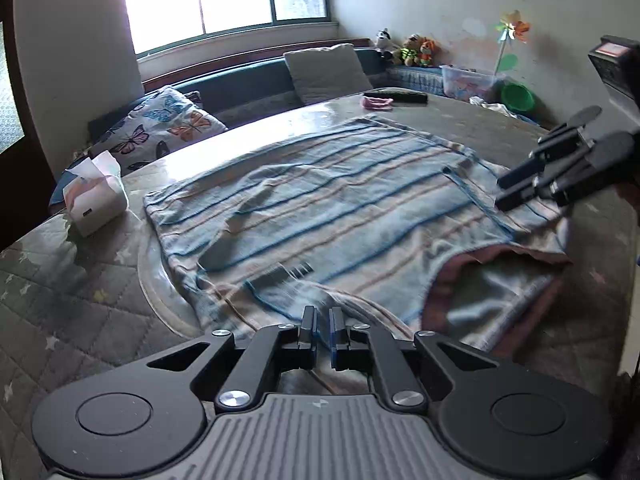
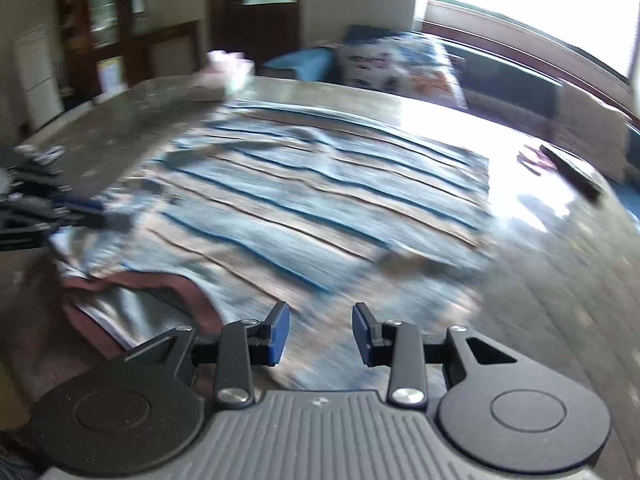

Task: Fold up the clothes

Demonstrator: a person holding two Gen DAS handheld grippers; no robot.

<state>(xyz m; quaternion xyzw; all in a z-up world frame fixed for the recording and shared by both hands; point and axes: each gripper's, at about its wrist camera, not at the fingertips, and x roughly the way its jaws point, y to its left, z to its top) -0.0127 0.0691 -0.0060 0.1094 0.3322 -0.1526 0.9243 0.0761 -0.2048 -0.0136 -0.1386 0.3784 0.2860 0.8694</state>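
Striped garment (image 1: 340, 208) spread flat at table (image 1: 80, 312) centre, pink-trimmed neckline at near right, laid out so a fold can be made. Left gripper (image 1: 323, 322) at near hem, jaws nearly closed, apparently pinching a fold of cloth to lift that edge. Right gripper (image 2: 322, 330) over near right part, jaws apart, nothing between them, likely heading for a second grasp. Tissue box (image 1: 96, 196) left, clear of cloth.

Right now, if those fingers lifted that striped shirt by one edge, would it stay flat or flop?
The striped shirt would probably flop: it lies wrinkled and limp on the table. It looks thin, so likely light. Its folded-over neckline suggests layers may slide apart.
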